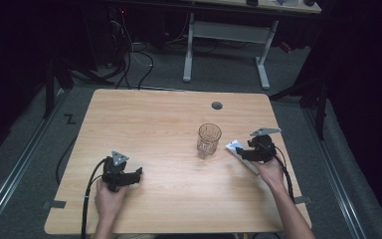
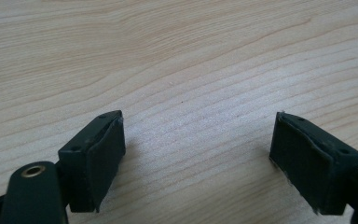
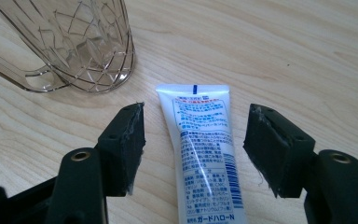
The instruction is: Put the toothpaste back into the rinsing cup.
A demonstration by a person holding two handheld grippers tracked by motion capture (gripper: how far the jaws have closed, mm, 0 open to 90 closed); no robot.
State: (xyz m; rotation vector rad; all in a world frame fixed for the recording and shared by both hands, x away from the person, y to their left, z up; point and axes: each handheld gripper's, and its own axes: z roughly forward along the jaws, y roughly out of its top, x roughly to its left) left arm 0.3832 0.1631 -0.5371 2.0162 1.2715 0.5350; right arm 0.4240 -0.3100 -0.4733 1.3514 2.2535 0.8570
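A clear patterned glass point(image 1: 209, 140) stands upright on the wooden table point(image 1: 154, 119), right of centre. A white tube with blue print point(image 1: 236, 146) lies flat just right of the glass. My right gripper point(image 1: 242, 154) hovers over the tube, open. In the right gripper view the tube point(image 3: 205, 154) lies between the two jaws without touching either, and the glass point(image 3: 74, 42) is beyond at upper left. My left gripper point(image 1: 138, 175) rests low near the front left of the table, open. Its view has bare wood between its fingers point(image 2: 98, 158).
A grey cable grommet point(image 1: 217, 105) sits in the table near the far edge. Beyond the table stands a white-legged desk point(image 1: 229, 35), with cables on the floor point(image 1: 129, 59) at the far left.
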